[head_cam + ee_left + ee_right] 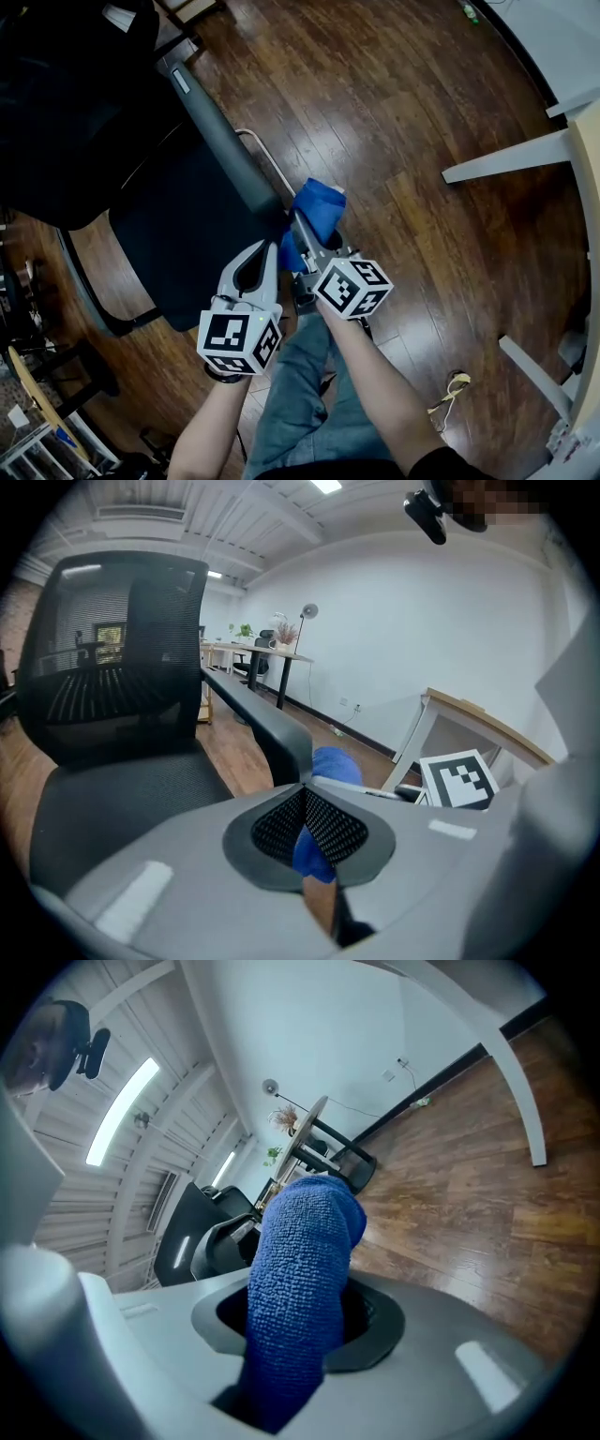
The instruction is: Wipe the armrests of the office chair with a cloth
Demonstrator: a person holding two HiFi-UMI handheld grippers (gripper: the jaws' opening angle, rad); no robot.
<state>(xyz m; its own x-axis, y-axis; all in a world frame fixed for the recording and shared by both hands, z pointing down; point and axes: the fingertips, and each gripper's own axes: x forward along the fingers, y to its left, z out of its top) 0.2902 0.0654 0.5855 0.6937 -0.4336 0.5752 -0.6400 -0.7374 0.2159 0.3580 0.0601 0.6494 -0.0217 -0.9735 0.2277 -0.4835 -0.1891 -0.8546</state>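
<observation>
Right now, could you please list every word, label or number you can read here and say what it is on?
No readable text anywhere in these views.
On the left gripper, marker cube: black-and-white squares only, no letters.
On the right gripper, marker cube: the same.
On the armrest, pale strip: too small to tell whether it carries print.

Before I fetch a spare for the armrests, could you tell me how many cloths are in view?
1. The blue cloth is clamped in the right gripper at the near end of the grey armrest. Others may be hidden behind the chair.
</observation>
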